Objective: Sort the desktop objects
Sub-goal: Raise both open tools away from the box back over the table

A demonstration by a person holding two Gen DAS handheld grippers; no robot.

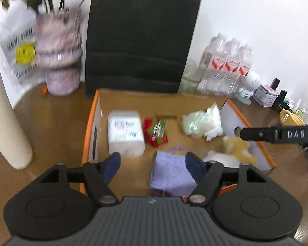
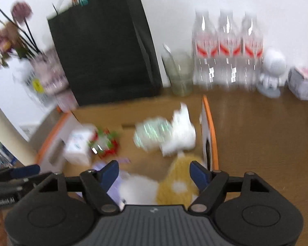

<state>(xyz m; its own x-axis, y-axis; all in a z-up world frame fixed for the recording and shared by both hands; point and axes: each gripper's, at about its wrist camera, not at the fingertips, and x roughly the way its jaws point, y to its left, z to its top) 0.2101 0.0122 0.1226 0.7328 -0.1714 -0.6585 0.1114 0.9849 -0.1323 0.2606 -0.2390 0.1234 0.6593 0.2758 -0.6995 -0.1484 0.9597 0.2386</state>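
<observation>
A shallow cardboard box with orange edges (image 1: 86, 143) holds a white tissue pack (image 1: 125, 136), a red and green hair clip (image 1: 156, 132), a crumpled white bag (image 1: 203, 124), a purple cloth (image 1: 171, 173) and a yellow and white plush toy (image 1: 236, 151). My left gripper (image 1: 154, 165) is open above the box, the purple cloth by its right finger. My right gripper (image 2: 155, 174) is open over the plush toy (image 2: 178, 186), and it also shows in the left wrist view (image 1: 277, 134). The right wrist view is blurred.
A black paper bag (image 1: 141, 37) stands behind the box. A purple vase with flowers (image 1: 59, 53) and a cream cylinder (image 1: 6, 123) are at the left. Water bottles (image 1: 228, 65), a glass (image 2: 179, 73), a white figurine (image 2: 272, 73) and small items line the right back.
</observation>
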